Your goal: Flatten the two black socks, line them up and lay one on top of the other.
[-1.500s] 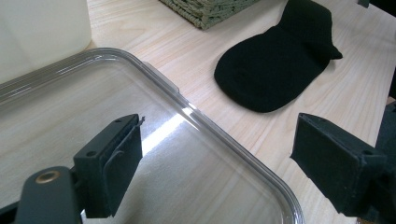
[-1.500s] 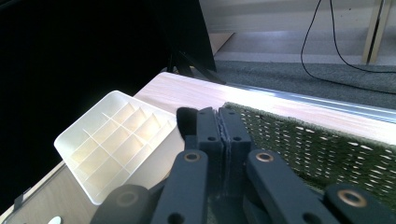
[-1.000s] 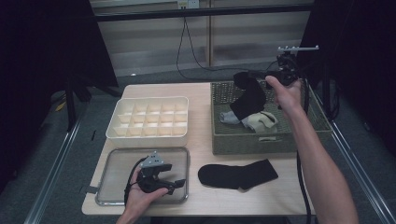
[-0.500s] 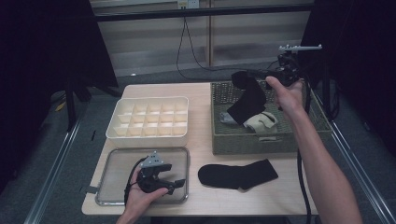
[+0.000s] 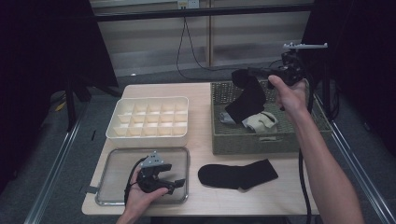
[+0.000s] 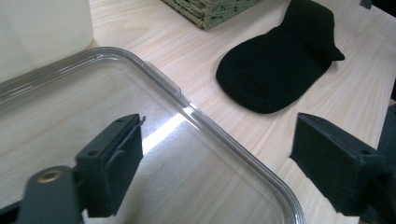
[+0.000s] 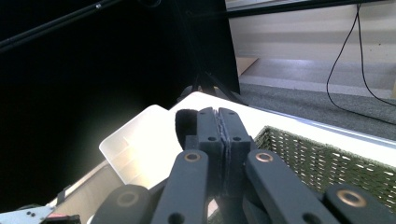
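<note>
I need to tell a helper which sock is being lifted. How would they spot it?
Find the woven basket at the table's right. Above it a black sock hangs from the right gripper; the other black sock lies flat on the table.

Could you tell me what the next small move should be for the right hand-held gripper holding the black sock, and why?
Probably lift a little higher: the right hand-held gripper is shut on the black sock, whose lower end still hangs inside the woven basket, above the beige sock.
</note>
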Motion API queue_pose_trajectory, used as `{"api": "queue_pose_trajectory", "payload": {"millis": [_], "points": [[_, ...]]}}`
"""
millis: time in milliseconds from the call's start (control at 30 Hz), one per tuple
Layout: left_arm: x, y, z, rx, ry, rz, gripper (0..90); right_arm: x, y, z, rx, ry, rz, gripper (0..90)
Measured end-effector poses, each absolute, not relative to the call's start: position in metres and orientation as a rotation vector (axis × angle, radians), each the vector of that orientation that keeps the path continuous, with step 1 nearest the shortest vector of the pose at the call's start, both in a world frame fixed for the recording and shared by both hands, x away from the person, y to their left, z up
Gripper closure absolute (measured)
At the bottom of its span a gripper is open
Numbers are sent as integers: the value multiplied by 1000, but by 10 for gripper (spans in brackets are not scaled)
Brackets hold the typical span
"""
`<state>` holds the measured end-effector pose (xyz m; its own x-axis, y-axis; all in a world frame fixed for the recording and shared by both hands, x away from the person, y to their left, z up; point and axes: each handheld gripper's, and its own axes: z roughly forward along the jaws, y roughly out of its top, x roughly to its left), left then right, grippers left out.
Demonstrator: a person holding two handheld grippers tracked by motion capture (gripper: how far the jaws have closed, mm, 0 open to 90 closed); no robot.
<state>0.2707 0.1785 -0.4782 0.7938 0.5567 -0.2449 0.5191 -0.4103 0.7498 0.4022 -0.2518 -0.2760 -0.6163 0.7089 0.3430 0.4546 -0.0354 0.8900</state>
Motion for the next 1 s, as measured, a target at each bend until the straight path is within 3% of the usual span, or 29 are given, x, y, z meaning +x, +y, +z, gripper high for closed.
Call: {"api": "queue_pose_trajectory", "payload": {"millis": [1000], "points": [[269, 178, -478, 2092, 789, 55, 171, 345, -253, -243, 1082, 1985, 1871, 889]]}}
